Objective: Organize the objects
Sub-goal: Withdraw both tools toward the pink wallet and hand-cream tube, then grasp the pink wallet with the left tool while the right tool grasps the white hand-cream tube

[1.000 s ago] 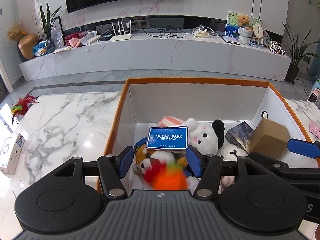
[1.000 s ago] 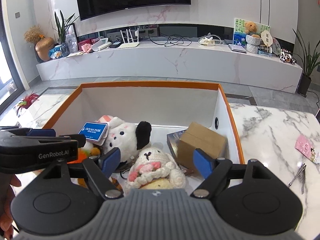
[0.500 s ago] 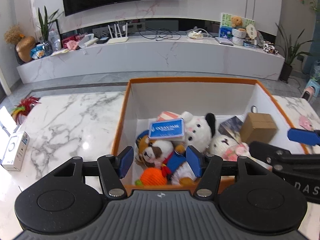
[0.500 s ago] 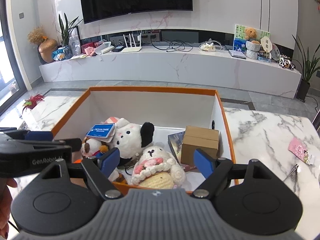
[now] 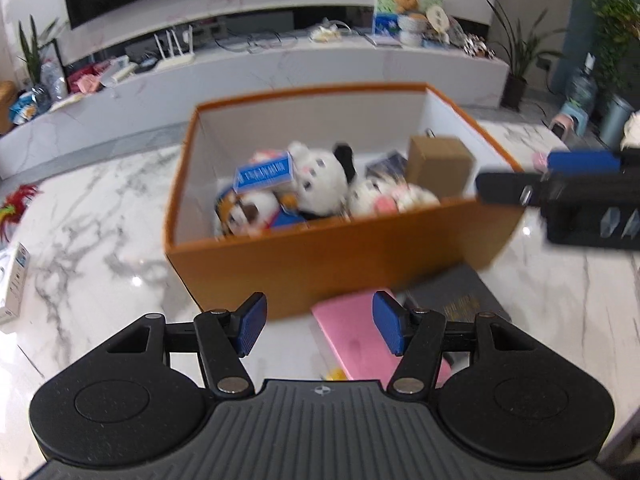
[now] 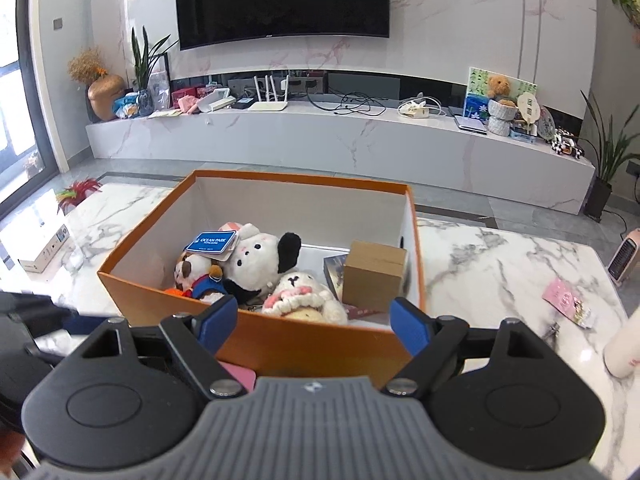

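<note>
With its blue-padded jaws spread wide and nothing between them, the left gripper (image 5: 318, 324) hangs low over the marble table (image 5: 92, 216), and just beyond its fingertips lies the pink notebook (image 5: 360, 340) — flat, smooth-covered, rectangular, its near end hidden under the gripper body. That looks like the next candidate for tidying: light and fairly stiff, I'd judge, but thin and lying flush on polished stone, so a clean grip likely means pinching across an edge or corner, not pressing down on the face. Beside it on the right sits a dark book (image 5: 456, 300) with faint gold lettering, matte and heavier-looking, tucked against the front wall of the orange box (image 5: 328, 256).

Over to the right gripper (image 6: 312, 322), jaws likewise parted and empty, hovering before that same box. Cardboard walls, orange outside, white inside, sharp corners. Inside, soft cargo: a white plush with black ears (image 6: 256, 260), a brown-and-white plush (image 6: 196, 270), a knitted cream toy (image 6: 304, 296), all squashy and forgiving. A blue card (image 6: 212, 243) rests on top, and a plain brown carton (image 6: 374, 276) stands rigid at the right. Well apart on the table, a small pink packet (image 6: 564, 298) looks flimsy.
</note>
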{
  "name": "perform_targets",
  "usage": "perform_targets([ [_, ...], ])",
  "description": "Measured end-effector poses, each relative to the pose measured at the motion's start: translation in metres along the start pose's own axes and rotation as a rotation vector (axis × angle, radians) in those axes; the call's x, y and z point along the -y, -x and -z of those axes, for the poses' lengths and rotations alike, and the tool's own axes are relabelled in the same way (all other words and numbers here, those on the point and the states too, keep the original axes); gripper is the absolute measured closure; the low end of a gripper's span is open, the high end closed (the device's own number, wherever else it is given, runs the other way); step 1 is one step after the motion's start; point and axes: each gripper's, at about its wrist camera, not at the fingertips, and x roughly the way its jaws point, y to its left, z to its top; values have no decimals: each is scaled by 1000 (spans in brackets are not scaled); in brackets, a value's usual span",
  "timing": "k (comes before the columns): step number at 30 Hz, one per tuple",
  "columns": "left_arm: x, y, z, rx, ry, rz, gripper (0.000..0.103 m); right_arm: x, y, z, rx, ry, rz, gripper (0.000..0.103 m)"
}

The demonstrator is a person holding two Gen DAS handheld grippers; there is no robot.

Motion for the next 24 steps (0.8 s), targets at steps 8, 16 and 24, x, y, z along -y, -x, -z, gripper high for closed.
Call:
perform_targets([
  [8,17,-20,19,-99,-16,59,34,9,28,26,-9,-44,-4,16],
  [16,16,-46,17,-168,94,100,33,8,38,66,-99,-70,-84,15],
  [24,17,-58,12,-175,132,92,28,-11,28,122,-211,-82,-101,13],
])
